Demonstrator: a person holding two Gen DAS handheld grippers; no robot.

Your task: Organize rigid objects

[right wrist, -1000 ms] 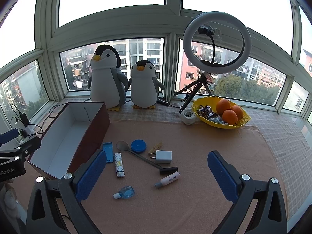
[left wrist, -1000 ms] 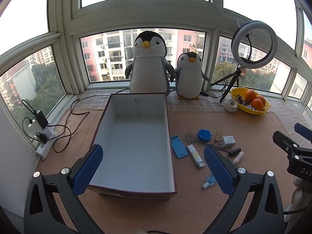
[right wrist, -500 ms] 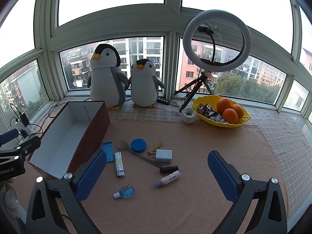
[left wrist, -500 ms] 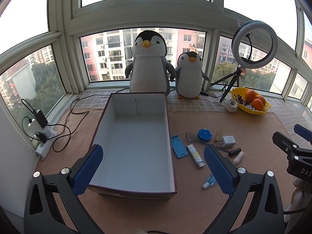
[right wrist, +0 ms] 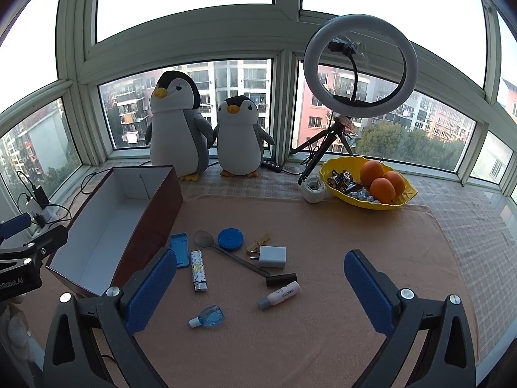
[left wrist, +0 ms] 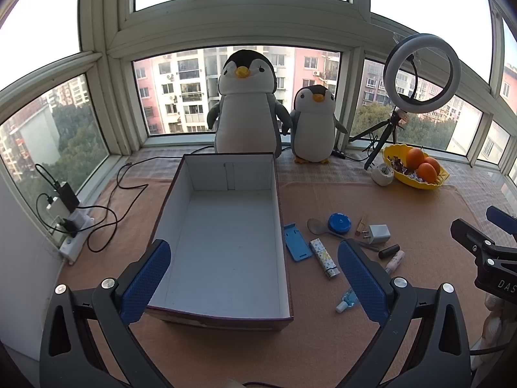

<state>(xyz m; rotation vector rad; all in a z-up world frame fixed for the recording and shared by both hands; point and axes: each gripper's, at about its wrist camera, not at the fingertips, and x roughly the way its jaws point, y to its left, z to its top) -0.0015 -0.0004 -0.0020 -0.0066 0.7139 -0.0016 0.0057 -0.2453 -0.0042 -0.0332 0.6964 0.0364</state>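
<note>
Curved bay of white-framed windows (right wrist: 281, 45) ahead of tongs; bright daylight, pink and white apartment blocks outside. Peach cloth surface (right wrist: 323, 323) beneath tongs. White ring light on black tripod (right wrist: 360, 64) ahead right. White power strip (left wrist: 76, 239) far left.

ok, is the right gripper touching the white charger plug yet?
Apart. The right wrist view shows the right gripper open and raised, with bare mat showing between its fingers and the white charger plug; nothing sits between the pads.
</note>
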